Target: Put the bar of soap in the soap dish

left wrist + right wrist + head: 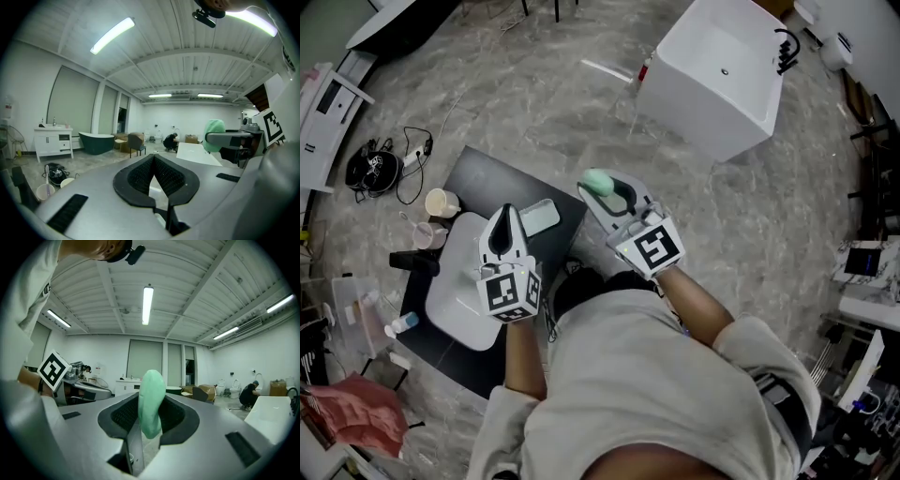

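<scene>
- Currently the right gripper (149, 405) has its 2 jaws clamped on the pale green oval bar of soap (151, 392). The soap stands on edge between the black ribbed pads and sticks out past their tips.
- From the head view, the soap hangs in the air just past the right corner of the black rectangular table (483, 169). It is over the grey marbled floor (544, 84) and touches nothing but the jaws.
- A pale blue-grey rectangular soap dish (539, 217) lies on the table near its right edge, left of the soap and apart from it.
- Meanwhile the left gripper (152, 160) holds nothing, with its 2 jaws closed and their tips meeting.
- That gripper hangs over a light grey slab with rounded corners (455, 295) that rests on the table, just left of the dish.
- A cream round cup (441, 202) stands at the table's left edge.
- A white square tub (712, 75) sits on the floor well beyond the right gripper.
</scene>
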Motion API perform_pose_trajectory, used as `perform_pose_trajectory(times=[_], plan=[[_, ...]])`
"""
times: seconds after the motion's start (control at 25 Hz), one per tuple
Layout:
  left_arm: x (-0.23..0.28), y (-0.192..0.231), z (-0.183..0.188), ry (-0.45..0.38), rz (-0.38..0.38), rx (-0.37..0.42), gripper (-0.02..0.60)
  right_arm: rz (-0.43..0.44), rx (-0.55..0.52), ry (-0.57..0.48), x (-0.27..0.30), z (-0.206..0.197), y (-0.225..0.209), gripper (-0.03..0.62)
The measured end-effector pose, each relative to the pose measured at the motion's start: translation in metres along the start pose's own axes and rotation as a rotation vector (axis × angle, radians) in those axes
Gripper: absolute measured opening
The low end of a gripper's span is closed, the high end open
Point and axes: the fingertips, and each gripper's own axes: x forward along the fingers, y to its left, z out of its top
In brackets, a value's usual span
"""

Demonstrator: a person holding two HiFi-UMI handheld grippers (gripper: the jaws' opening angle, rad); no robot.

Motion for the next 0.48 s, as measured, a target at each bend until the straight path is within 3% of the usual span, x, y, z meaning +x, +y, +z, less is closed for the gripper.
perform_pose_trajectory(times=[0.24, 0.48], plan=[[-0.001, 0.048, -0.024, 0.04, 0.082, -0.065, 0.017, 0.118, -0.042, 0.077, 0.046, -0.024, 0.022, 0.115], [0.002, 0.064, -0.047, 0.09, 0.177, -0.099, 0.017, 0.281, -0.07, 0.143, 0.079, -0.05, 0.034, 0.115]])
